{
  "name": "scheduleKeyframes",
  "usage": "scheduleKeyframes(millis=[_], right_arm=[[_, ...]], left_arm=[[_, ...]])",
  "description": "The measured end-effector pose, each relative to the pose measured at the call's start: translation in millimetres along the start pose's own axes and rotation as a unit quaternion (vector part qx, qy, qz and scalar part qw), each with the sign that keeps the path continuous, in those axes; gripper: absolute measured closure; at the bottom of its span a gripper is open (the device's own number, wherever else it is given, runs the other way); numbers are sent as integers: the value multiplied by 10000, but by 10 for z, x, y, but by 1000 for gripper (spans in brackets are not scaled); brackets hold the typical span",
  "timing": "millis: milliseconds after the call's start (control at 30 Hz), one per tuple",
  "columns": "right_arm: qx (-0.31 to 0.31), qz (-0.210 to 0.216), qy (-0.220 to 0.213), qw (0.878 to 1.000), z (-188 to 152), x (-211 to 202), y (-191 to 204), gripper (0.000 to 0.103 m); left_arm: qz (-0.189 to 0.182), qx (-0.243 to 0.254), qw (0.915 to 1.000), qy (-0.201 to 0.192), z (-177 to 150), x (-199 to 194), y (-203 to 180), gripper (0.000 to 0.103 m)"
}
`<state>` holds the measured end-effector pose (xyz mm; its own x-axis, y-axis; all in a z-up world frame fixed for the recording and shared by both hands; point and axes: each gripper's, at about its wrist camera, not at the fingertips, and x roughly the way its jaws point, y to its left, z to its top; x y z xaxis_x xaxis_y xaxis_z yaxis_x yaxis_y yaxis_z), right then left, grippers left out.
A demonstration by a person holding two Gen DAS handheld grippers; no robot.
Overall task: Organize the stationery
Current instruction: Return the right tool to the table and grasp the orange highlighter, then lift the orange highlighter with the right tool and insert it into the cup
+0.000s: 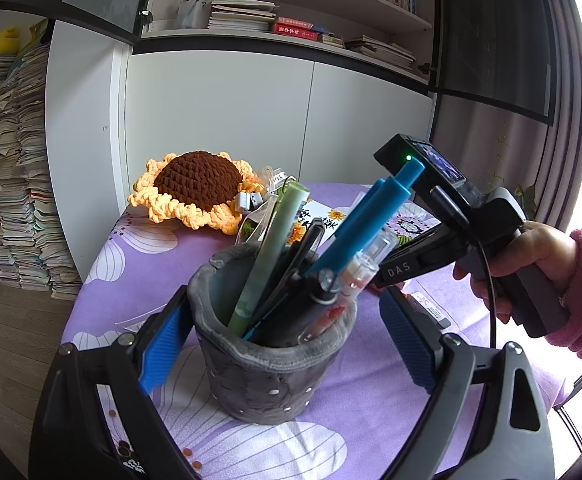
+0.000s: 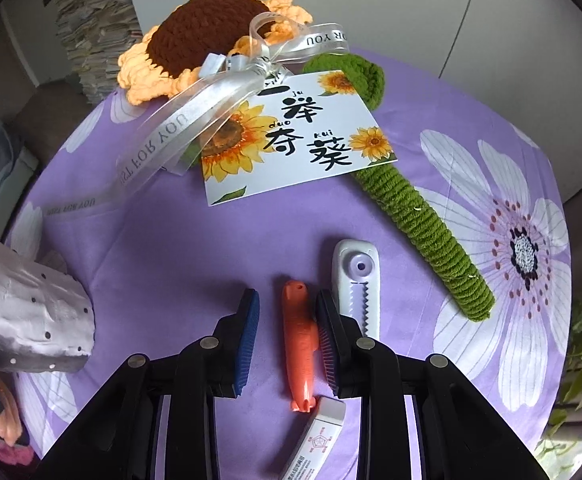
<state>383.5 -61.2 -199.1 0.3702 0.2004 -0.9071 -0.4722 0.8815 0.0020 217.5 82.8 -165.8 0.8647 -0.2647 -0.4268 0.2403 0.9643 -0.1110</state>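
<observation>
The left gripper (image 1: 283, 344) is standing wide open around the grey pen holder (image 1: 267, 364): the pad at nine o'clock is touching or nearly touching its wall, the one at three o'clock is sitting clear of it. The holder is crowded with a teal pen (image 1: 367, 220), a green pen (image 1: 275, 248) and darker ones that are hard to separate. The right gripper (image 2: 287, 344) is pointing steeply down over the purple flowered worktop (image 2: 151, 248), its jaws partly open and straddling an orange fish-shaped piece (image 2: 299, 348); the right-hand pad is lying against it, the left-hand pad is standing off, so nothing is gripped. Just beyond, at one o'clock, a white correction tape (image 2: 357, 284) is lying partly behind that finger. At six o'clock a white eraser (image 2: 319, 436) is running out of view. Farther off at twelve, a sunflower card (image 2: 299, 140), a ribbon (image 2: 163, 140) and a crocheted sunflower (image 2: 203, 36) with a green stem (image 2: 423, 232) are crowding the back.
</observation>
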Motion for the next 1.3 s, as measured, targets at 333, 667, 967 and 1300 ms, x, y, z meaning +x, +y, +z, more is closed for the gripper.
scheduleKeyframes(millis=[333, 667, 967, 1300], right_arm=[[382, 206, -468, 9980, -110, -392, -28, 88], [439, 316, -1335, 9896, -240, -1161, 109, 88], [-219, 996, -2400, 9654, -269, -2164, 638, 88], [-782, 1462, -1712, 9712, -140, -1729, 1146, 88]], left_arm=[[-6, -7, 10000, 9, -2, 7, -4, 11], [-6, -8, 10000, 10, -1, 6, -4, 11], [-8, -8, 10000, 11, 0, 7, -4, 11], [-8, -9, 10000, 13, 1, 6, -3, 11]])
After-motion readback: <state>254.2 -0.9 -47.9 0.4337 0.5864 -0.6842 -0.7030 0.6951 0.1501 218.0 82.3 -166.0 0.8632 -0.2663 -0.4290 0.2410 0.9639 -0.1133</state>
